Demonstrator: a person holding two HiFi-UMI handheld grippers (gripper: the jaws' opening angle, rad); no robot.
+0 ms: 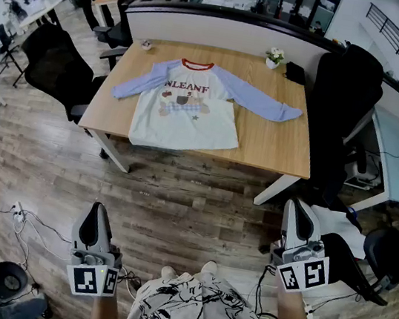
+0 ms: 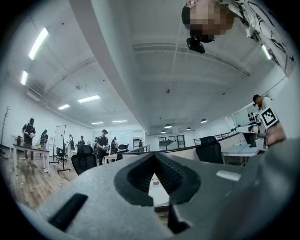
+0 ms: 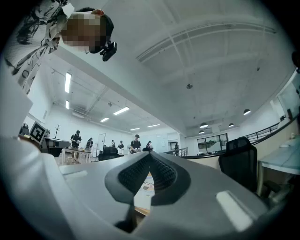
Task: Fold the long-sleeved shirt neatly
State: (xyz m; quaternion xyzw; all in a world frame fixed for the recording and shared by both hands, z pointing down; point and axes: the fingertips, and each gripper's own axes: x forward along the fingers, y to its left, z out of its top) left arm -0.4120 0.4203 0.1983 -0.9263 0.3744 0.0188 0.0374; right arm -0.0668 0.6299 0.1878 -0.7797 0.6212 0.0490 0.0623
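Long-sleeved shirt (image 1: 184, 111) spread flat, front up, on a wooden table (image 1: 280, 149): white body, blue sleeves, red collar, chest print reading roughly "NLEANF" above a small picture. Its hem lies along the table's near edge, and the sleeves angle out left and right. At the far right of the table stand a small flower pot (image 1: 274, 56) and a black pouch (image 1: 296, 73). A grey partition (image 1: 227, 32) borders the far side; black chairs (image 1: 57, 65) flank the table. Open plank floor (image 1: 177, 204) separates the table from the person. Left gripper (image 1: 97, 210) and right gripper (image 1: 297, 208) are held low, well short of the table, jaws closed together on nothing.
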